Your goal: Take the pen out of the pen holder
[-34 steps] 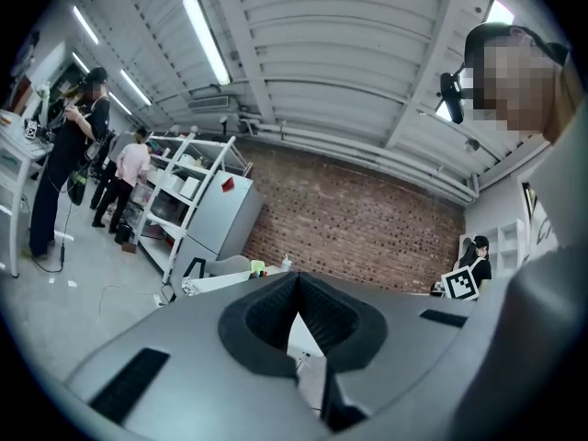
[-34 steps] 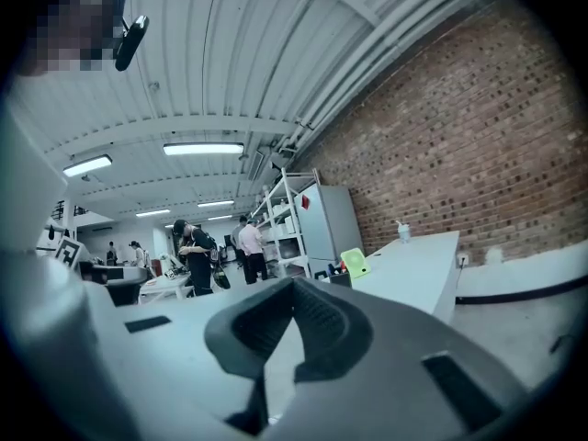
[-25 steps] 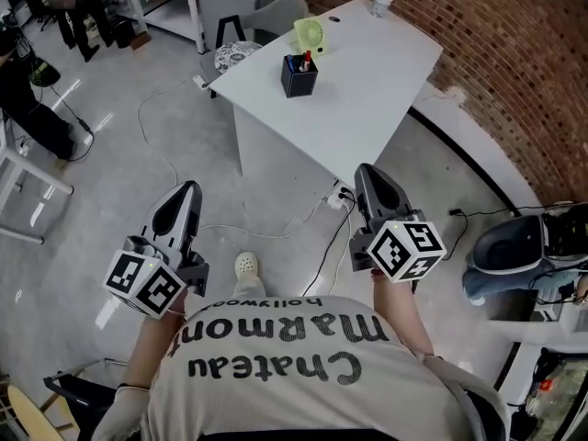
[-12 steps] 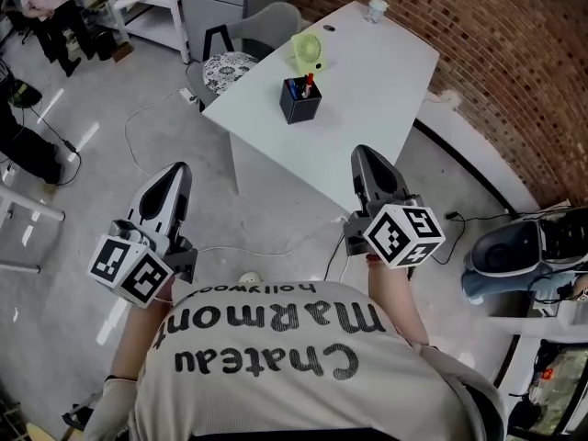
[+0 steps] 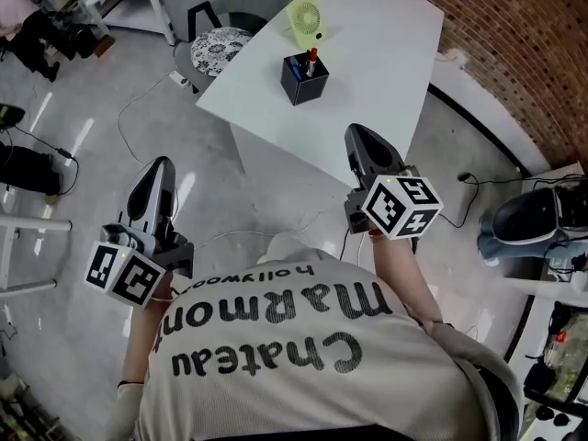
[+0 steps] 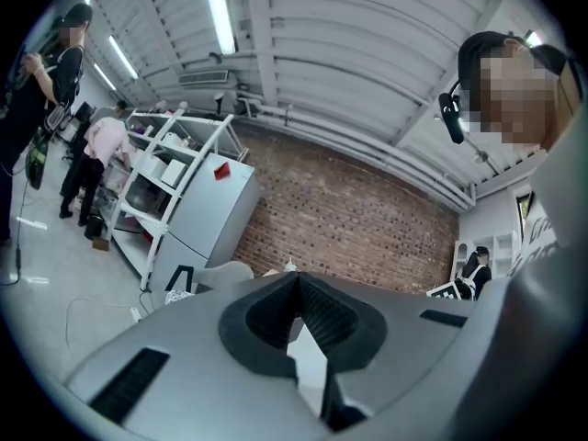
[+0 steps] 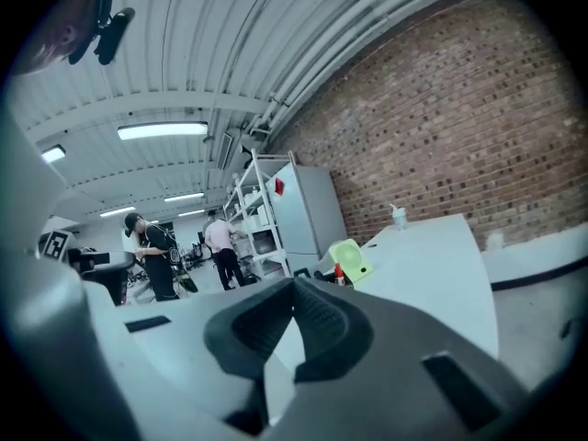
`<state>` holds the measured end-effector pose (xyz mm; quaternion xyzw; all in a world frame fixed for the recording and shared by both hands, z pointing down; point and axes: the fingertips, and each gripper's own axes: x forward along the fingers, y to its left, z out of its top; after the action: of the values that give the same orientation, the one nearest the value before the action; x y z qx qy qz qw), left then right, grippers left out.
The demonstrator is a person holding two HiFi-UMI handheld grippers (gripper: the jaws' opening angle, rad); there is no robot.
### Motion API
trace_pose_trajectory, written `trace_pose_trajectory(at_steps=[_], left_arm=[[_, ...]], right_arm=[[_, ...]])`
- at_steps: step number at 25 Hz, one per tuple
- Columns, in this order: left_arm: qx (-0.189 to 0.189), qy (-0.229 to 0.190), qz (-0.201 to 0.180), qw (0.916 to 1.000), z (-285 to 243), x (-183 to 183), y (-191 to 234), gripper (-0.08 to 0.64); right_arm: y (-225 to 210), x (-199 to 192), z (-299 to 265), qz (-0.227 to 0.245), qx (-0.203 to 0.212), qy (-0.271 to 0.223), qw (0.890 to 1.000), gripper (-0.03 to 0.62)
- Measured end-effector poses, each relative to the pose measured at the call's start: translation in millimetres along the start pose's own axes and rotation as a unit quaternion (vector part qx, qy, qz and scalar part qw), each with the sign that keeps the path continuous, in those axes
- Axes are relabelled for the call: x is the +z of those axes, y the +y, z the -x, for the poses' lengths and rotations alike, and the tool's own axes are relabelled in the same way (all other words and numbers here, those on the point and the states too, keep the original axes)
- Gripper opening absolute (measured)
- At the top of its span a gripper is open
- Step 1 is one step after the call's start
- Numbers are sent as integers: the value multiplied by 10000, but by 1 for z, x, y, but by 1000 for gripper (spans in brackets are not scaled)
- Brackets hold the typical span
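Observation:
A dark square pen holder (image 5: 302, 80) stands near the front edge of a white table (image 5: 386, 53), with a red-capped pen (image 5: 312, 59) and other pens sticking up from it. My right gripper (image 5: 355, 133) is shut and empty, held level just short of the table's near edge. Over the floor left of the table hangs my left gripper (image 5: 161, 163), its jaws closed together with nothing between them. In the right gripper view the pen's red cap (image 7: 338, 271) peeks over the closed jaws (image 7: 294, 283). The left gripper view shows its jaw tips (image 6: 296, 276) meeting, and the holder is hidden.
A small green fan (image 5: 310, 21) stands behind the holder and a cup (image 7: 397, 215) at the table's far end. A chair (image 5: 220, 46) sits left of the table. Cables (image 5: 147, 108) trail over the floor. A curved brick wall (image 5: 524, 53) runs on the right.
The person has stepped towards the table, so both grippers are nearer to it and the holder looms larger. Both grippers stay shut.

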<state>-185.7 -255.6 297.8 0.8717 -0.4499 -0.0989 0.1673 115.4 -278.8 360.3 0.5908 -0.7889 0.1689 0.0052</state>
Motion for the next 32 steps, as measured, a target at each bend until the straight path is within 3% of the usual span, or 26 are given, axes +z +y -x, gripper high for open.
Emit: trace_pose_trajectory(at_steps=[6,10,15,20,23,32], left_arm=[[246,-61,124,9996,-31,1,27,0],[342,-155,75,9993,-57,9,37,0],[574,-277,47,9980,-82,20,47,0],[881,-270,64,9957,-94,19,65,0],[1090,-223,62,9938,-94,16,76,0],[1437,-211,84,9894,-90,13,97,0]], right_arm=[[-30,7,-49,6,-35,134,9999,4],[-42,26,-87,56,170,37,9998,33],[-51,33,-132,110,466,276,9985,63],[-56,10,-176,-78,776,775,9939,131],[-55,-6,-196,-112,880,984,9912,141],[-60,-35,-231,216,775,1443,9863,153]])
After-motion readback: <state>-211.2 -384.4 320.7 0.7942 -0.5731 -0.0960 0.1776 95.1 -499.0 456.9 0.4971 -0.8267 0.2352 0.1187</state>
